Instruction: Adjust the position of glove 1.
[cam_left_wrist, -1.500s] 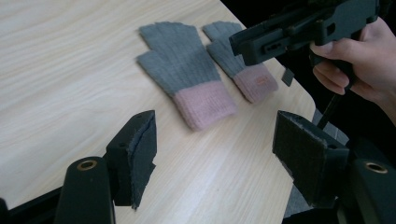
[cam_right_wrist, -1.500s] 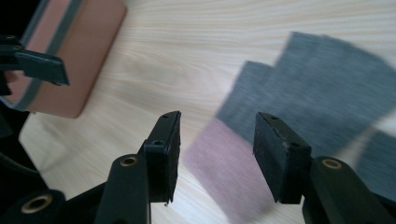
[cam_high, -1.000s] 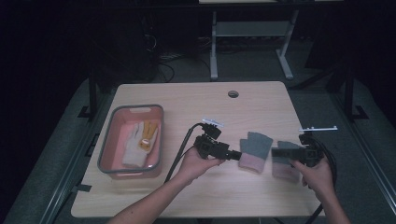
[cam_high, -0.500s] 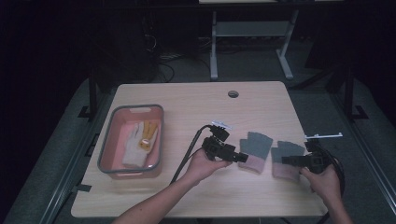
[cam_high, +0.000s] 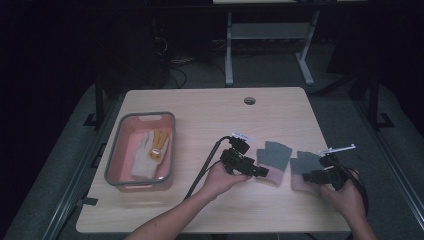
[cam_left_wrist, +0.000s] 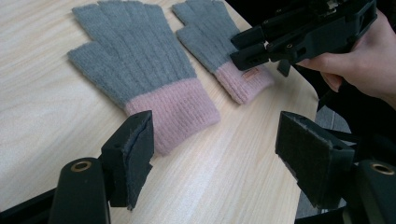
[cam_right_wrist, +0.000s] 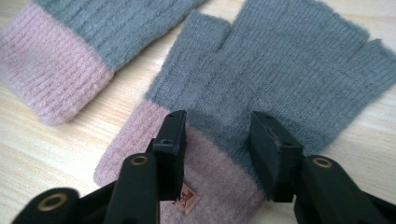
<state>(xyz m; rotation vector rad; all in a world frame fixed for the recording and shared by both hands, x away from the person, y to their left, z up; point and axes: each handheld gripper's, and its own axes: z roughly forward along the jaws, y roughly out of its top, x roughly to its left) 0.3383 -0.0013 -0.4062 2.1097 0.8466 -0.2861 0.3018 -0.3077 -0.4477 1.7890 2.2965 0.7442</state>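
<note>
Two grey fingerless gloves with pink cuffs lie side by side on the wooden table (cam_high: 200, 120). My left gripper (cam_high: 260, 171) stands open just off the pink cuff of the left glove (cam_high: 274, 159), its pads (cam_left_wrist: 135, 144) apart with bare table between them. My right gripper (cam_high: 307, 176) points down on the right glove (cam_high: 304, 162). Its jaws have just been closing and straddle the seam between cuff and grey knit (cam_right_wrist: 217, 135). The knit between them lies flat, not pinched. The left gripper view shows both gloves (cam_left_wrist: 135, 70) (cam_left_wrist: 205, 32) and the right gripper (cam_left_wrist: 243, 49).
A pink bin with a grey rim (cam_high: 114, 165) stands at the table's left and holds a white and a yellow glove (cam_high: 147, 155). A round cable hole (cam_high: 249, 100) sits near the far edge. The right glove lies close to the table's right edge.
My left gripper has shifted right and a little lower, up to the left glove's cuff. The right gripper has stayed over the right glove, its jaws narrower.
</note>
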